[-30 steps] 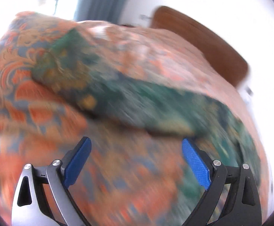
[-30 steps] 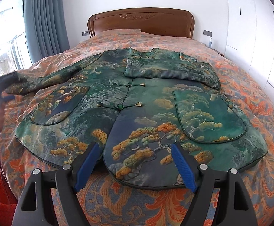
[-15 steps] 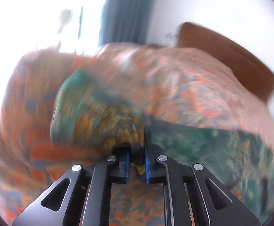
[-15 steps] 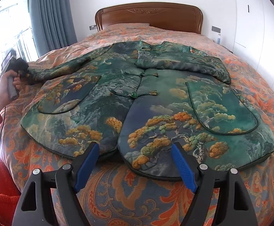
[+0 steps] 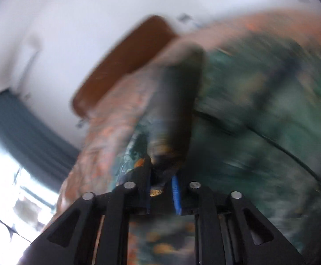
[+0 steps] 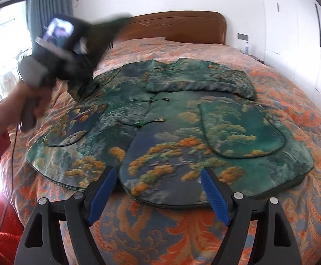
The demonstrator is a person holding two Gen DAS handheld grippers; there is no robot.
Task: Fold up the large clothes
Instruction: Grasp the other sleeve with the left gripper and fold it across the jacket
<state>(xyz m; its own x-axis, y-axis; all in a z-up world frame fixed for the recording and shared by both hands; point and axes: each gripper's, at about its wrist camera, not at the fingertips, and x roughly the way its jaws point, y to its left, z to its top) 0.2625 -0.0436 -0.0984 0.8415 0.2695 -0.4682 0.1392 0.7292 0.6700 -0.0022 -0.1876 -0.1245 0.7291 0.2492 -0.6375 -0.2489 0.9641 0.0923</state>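
1. right wrist view: green jacket (image 6: 182, 119) lies front-up and spread on the bed (image 6: 293, 84), on the orange patterned bedspread, hem toward the camera, collar toward the wooden headboard (image 6: 178, 27).
2. same view: right tool (image 6: 158, 196) hangs just off the hem with blue pads wide apart, nothing between them.
3. same view: one sleeve (image 6: 204, 85) lies folded across the chest. the other sleeve (image 6: 89, 44) is lifted off the bed at the left, blurred, rising to the left tool (image 6: 94, 35), which a hand (image 6: 28, 99) holds above the bed edge.
4. left wrist view: heavy blur. left tool (image 5: 162, 190) has its pads closed down on a dark green roll of sleeve (image 5: 176, 110) fabric, with a narrow gap taken up by cloth.
5. only the left wrist view shows that grip close up; only the right wrist view shows the whole garment and its pockets.
6. blue curtain (image 6: 48, 6) and a bright window at left in both views.
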